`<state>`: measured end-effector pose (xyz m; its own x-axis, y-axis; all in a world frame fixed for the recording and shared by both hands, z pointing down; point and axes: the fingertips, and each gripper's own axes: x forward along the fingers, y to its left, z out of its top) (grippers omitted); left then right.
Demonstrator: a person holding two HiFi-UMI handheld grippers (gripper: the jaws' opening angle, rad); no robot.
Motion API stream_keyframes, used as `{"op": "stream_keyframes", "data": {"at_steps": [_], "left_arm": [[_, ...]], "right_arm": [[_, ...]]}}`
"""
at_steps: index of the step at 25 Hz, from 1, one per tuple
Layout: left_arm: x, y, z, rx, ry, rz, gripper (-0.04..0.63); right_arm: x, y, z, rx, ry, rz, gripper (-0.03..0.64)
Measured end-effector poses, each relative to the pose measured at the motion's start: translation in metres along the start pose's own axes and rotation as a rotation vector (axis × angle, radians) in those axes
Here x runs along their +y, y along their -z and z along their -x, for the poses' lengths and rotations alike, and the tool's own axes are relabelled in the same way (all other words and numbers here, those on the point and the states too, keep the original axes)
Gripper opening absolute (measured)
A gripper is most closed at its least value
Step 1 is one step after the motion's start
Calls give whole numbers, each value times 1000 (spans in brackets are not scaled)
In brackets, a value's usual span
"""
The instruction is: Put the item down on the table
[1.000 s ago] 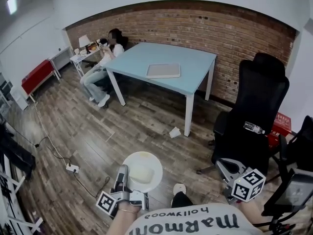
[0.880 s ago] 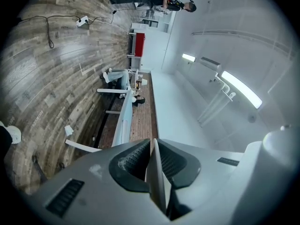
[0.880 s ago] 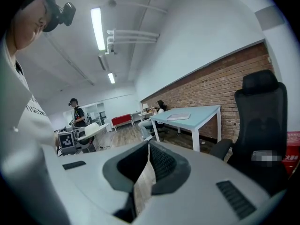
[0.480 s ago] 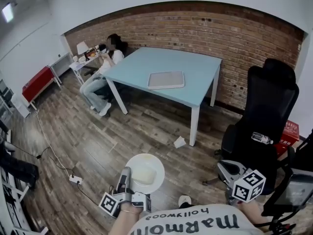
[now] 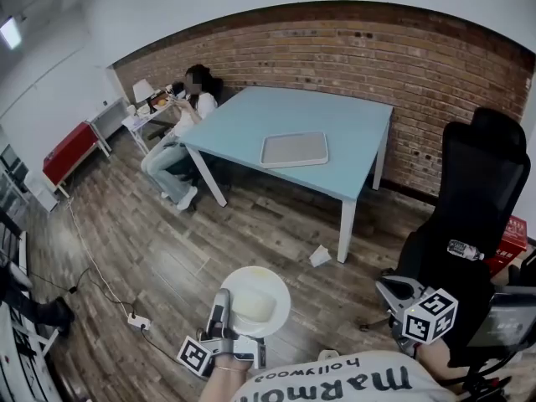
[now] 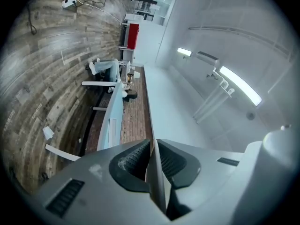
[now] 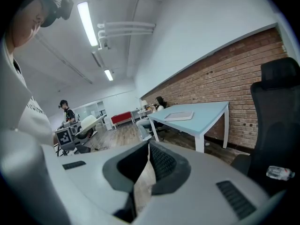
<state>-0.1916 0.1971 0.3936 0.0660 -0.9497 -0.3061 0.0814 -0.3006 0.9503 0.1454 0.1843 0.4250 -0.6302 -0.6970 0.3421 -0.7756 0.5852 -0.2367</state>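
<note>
A white plate (image 5: 266, 285) with a pale lump (image 5: 252, 306) on it hangs above the wooden floor in the head view. My left gripper (image 5: 223, 296) is shut on the plate's left rim. In the left gripper view the rim shows as a thin white edge (image 6: 153, 172) pinched between the dark pads (image 6: 133, 159). My right gripper (image 5: 392, 286) is low at the right, shut and empty; its jaws (image 7: 148, 146) meet at the tips. The light blue table (image 5: 293, 111) stands ahead with a grey tray (image 5: 294, 149) on it.
A person (image 5: 188, 111) sits at the table's far left corner. A black office chair (image 5: 481, 199) with a bottle (image 5: 463, 249) on its seat stands close on the right. Crumpled paper (image 5: 320, 256) lies by the table leg. A power strip (image 5: 139, 320) and cable lie on the floor at the left.
Both grippers and the view have moved forward toward the table, which now sits nearer. The plate stays in the left gripper. The chair has slid further right in the view.
</note>
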Motion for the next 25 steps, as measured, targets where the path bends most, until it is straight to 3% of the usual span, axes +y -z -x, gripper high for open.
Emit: {"op": "stream_keyframes", "data": {"at_steps": [6, 25], "left_arm": [[14, -1, -22, -4, 8, 7, 34], [56, 5, -62, -43, -52, 32, 34]], "right_arm": [[-8, -7, -27, 14, -26, 32, 15], [-50, -16, -44, -6, 5, 0, 15]]}}
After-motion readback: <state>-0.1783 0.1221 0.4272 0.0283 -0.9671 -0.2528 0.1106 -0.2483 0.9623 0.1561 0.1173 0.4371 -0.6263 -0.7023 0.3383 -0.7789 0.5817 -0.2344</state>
